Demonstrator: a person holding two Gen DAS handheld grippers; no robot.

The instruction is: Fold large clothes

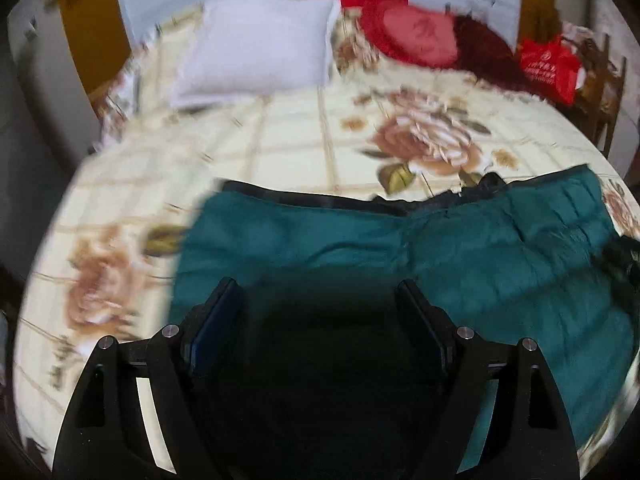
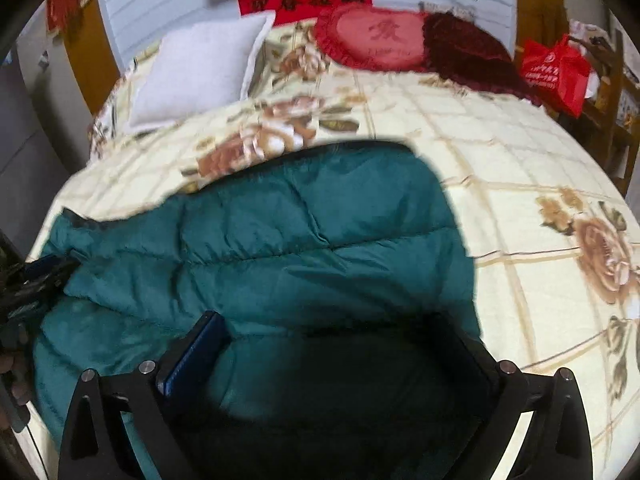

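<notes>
A large teal padded jacket [image 1: 460,248] lies spread on a floral bedspread [image 1: 288,136], its dark lining showing along the far edge. My left gripper [image 1: 320,292] is open, its fingers apart just above the jacket's near left part. The jacket also fills the right wrist view [image 2: 304,232]. My right gripper [image 2: 332,328] is open over the jacket's near right part; its right finger is in shadow. The left gripper shows blurred at the left edge of the right wrist view [image 2: 36,280].
A white pillow [image 1: 260,48], a red heart cushion [image 1: 412,32] and a dark red cushion [image 1: 488,52] lie at the head of the bed. A red bag [image 1: 548,68] sits on a wooden chair at the right. A white wall with a red banner is behind.
</notes>
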